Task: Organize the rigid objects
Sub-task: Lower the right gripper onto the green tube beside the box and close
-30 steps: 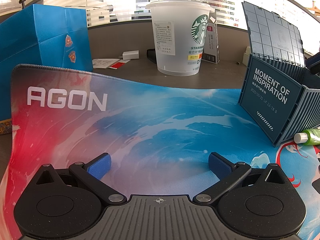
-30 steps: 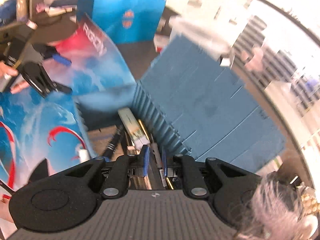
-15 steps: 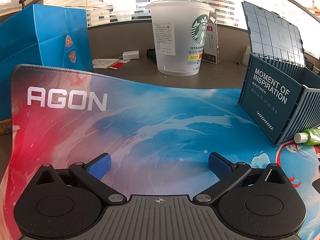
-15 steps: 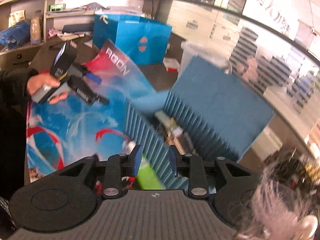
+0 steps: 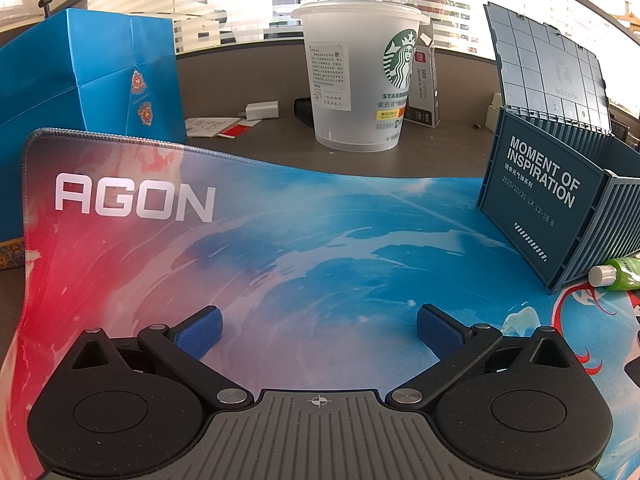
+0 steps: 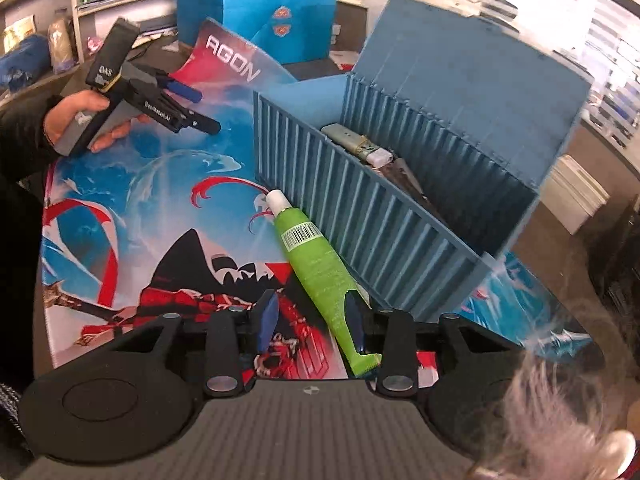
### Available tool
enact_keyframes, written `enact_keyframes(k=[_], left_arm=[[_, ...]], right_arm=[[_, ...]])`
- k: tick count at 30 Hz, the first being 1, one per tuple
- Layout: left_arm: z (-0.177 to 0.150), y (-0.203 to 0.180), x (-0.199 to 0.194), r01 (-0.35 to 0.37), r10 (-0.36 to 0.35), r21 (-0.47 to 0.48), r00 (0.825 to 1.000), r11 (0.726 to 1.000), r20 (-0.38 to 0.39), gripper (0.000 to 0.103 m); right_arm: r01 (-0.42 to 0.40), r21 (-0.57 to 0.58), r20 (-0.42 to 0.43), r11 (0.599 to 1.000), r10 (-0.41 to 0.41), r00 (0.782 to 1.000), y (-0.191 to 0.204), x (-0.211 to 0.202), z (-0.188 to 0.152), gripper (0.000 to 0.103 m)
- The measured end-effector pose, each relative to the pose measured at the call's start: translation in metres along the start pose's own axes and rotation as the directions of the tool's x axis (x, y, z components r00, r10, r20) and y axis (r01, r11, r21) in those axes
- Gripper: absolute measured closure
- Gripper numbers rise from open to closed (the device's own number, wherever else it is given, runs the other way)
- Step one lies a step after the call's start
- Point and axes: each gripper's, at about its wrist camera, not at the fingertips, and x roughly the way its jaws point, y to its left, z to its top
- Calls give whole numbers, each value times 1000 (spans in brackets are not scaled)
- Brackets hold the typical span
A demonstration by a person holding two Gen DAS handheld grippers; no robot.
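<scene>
Open mat (image 5: 320, 240) ahead of left tongs (image 5: 318, 328), unobstructed. Container box (image 6: 360, 216) with raised lid (image 6: 472, 92) walls the right side; green tube (image 6: 316, 264) lies against its wall.

A grey-brown desk (image 5: 432, 160) carries the AGON mat (image 5: 280, 240); behind the mat stand a plastic cup (image 5: 360, 80) and a blue bag (image 5: 100, 76).

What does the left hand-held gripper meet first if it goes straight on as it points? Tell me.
Most likely the Starbucks cup, standing on the desk beyond the AGON mat. The left hand-held gripper is open and empty, and nothing shows on the mat between them. If it points slightly downward, it meets the mat first; depth is unclear.
</scene>
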Motion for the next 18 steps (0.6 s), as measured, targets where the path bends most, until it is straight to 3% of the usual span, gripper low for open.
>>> enact_keyframes(k=[6, 13, 15, 17, 18], left_arm=[[0, 0, 0, 0, 0, 0, 1000, 1000, 0, 0], [0, 0, 0, 0, 0, 0, 1000, 1000, 0, 0], [0, 0, 0, 0, 0, 0, 1000, 1000, 0, 0], [0, 0, 0, 0, 0, 0, 1000, 1000, 0, 0], [0, 0, 0, 0, 0, 0, 1000, 1000, 0, 0]], right_arm=[[-10, -17, -33, 1000, 10, 999, -11, 24, 10, 65], [-46, 4, -50, 999, 46, 998, -20, 35, 11, 53], [-58, 13, -50, 998, 59, 997, -18, 35, 11, 46], [-72, 11, -55, 997, 73, 996, -13, 36, 11, 30], [-73, 2, -61, 997, 73, 995, -9, 38, 11, 26]])
